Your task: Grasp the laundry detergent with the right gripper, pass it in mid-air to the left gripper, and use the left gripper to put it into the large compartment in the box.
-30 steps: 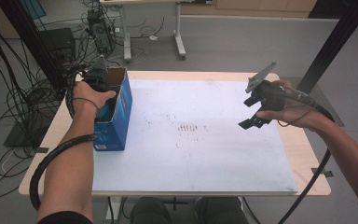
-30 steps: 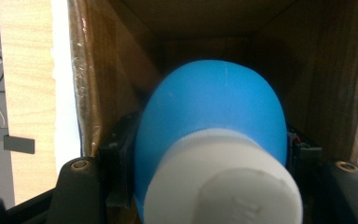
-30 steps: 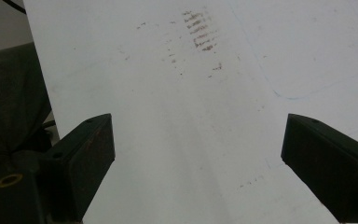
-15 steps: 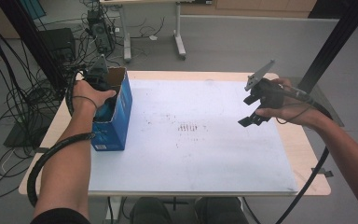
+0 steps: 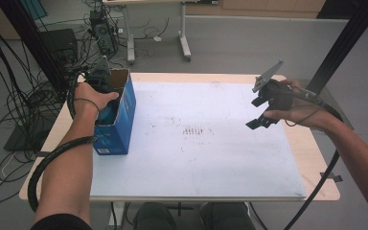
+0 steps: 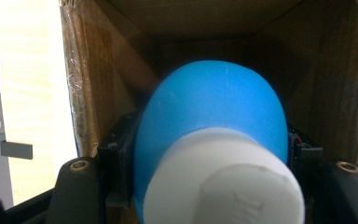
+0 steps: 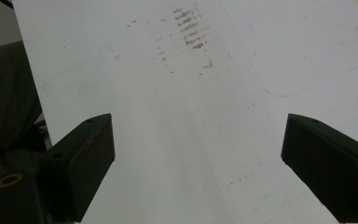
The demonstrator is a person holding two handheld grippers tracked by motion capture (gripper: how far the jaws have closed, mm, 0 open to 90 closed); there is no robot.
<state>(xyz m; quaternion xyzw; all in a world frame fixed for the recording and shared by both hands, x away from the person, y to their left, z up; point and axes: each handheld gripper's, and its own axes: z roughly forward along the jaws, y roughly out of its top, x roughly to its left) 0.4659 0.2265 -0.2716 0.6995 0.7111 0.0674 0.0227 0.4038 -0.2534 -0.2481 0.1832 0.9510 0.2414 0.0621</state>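
Claws are sitting at opposite sides of the counter (image 5: 311,184). At nine o'clock in the high view, the left claw (image 5: 106,98) is reaching down into the open top of a blue cardboard box (image 5: 120,125), which is standing upright near the counter's left edge. In the left gripper view, that claw is clamping a blue bottle (image 6: 214,126) with a white cap (image 6: 223,182); its jaws are pressing on the bottle's two flanks, and the brown inner walls of the box are surrounding it on every side. The bottle is sitting inside the box, cap toward the camera. At three o'clock in the high view, the right claw (image 5: 262,113) is hovering above the white sheet (image 5: 196,163) with nothing in it. In the right gripper view, its jaws are standing wide apart over bare sheet, with faint brown smudges (image 7: 189,30) lying at twelve o'clock.
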